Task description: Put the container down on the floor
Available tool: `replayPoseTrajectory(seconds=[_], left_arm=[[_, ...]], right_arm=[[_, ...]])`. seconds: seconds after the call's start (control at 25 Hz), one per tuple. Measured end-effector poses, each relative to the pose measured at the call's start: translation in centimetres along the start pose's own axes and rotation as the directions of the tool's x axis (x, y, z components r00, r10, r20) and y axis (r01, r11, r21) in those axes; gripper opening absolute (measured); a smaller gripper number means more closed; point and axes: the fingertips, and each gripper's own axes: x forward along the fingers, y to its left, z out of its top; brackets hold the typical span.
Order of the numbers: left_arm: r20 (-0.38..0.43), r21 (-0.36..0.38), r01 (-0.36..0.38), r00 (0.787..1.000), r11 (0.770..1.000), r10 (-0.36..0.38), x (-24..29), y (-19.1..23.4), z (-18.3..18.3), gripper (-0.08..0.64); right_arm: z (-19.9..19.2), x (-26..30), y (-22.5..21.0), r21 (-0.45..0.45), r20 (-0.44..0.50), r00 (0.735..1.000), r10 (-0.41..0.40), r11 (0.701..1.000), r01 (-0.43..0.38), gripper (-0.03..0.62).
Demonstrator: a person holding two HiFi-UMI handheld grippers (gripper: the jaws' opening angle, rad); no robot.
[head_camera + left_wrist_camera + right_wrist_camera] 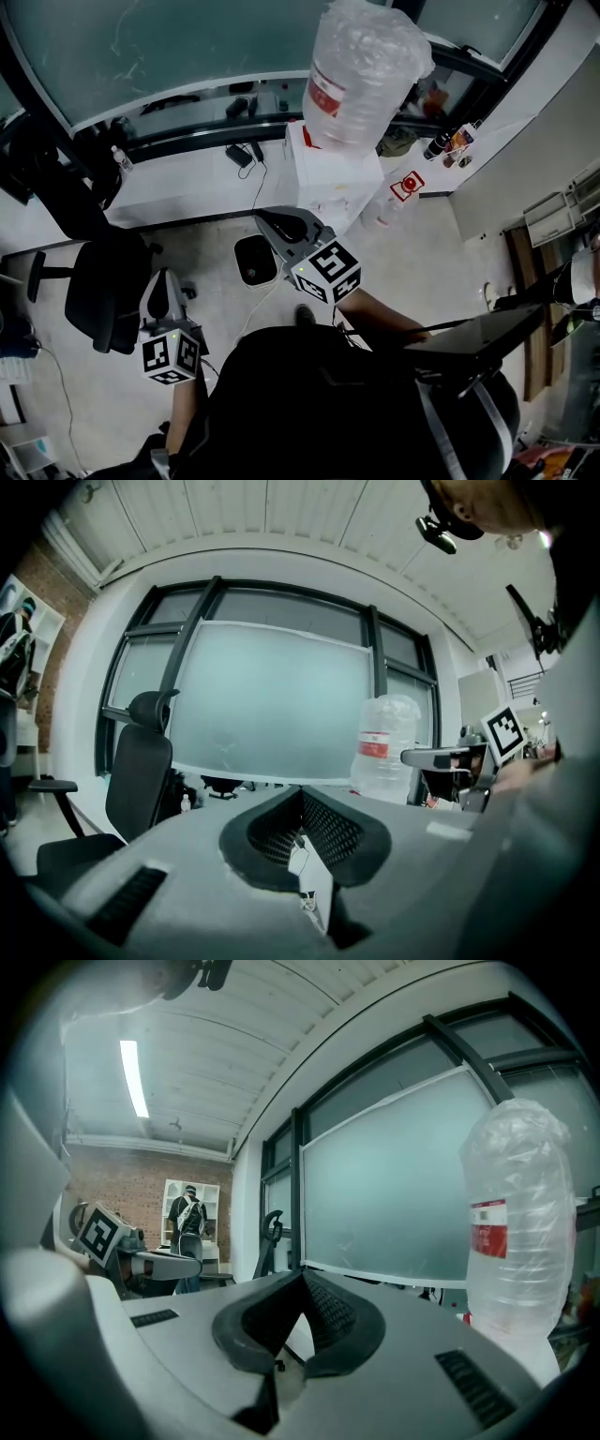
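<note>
Clear, dimpled plastic container (367, 70), frosted matt window glass (169, 42), smooth hard floor (422, 253)

A stretch of pale floor (211, 246) is left open between the black office chair (103, 291) at the left and the white water dispenser (339, 183) at the middle. Part of that stretch is taken up by a small dark object (255, 261) near the dispenser's foot. A cable (260, 190) is trailed down towards it from the low white ledge (178, 183) under the window (187, 47). The dispenser's top is filled by the large clear container (364, 70). More bare floor is seen at the dispenser's right, bounded by a white wall (534, 159). The far side is closed off by the glazing.
</note>
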Motion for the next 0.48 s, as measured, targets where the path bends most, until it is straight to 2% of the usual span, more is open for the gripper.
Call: replayPoseTrajectory(seconds=[0.48], left_arm=[[-0.01,0.005,0.024,1.0,1.0,-0.024,0.44,-0.93,-0.95,0.012]], right_arm=[[-0.63,-0.83,-0.49,0.004,-0.014,0.999,-0.029,1.0,0.029,0.009]])
